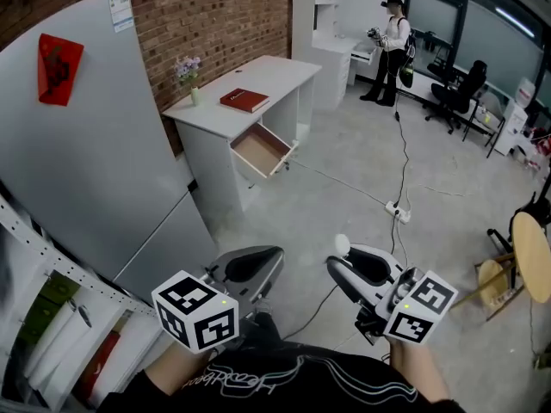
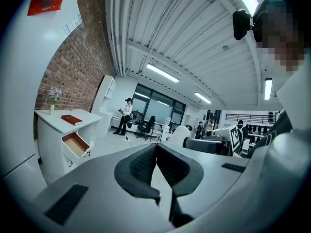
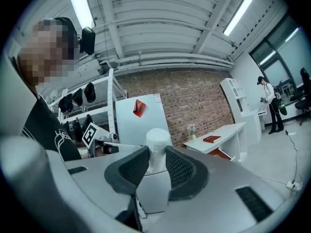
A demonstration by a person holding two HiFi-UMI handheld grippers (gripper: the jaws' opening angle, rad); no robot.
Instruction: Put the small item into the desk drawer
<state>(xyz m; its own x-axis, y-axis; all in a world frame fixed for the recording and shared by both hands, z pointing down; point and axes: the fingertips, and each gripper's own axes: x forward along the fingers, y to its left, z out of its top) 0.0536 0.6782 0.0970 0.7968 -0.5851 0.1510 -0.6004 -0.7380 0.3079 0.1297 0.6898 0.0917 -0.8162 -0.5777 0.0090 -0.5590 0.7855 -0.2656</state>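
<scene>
A small white plastic item (image 3: 157,139) — rounded cap, narrow neck, broader body — is pinched by the right gripper (image 3: 156,150); the left gripper's (image 2: 156,148) jaws are pressed together.

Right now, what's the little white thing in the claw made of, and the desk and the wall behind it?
White thing in the right claw: probably plastic, smooth and matte.
Desk: likely painted or laminated board, flat white, brownish inside the open drawer.
Wall: brick, red blocks with pale joints.
</scene>
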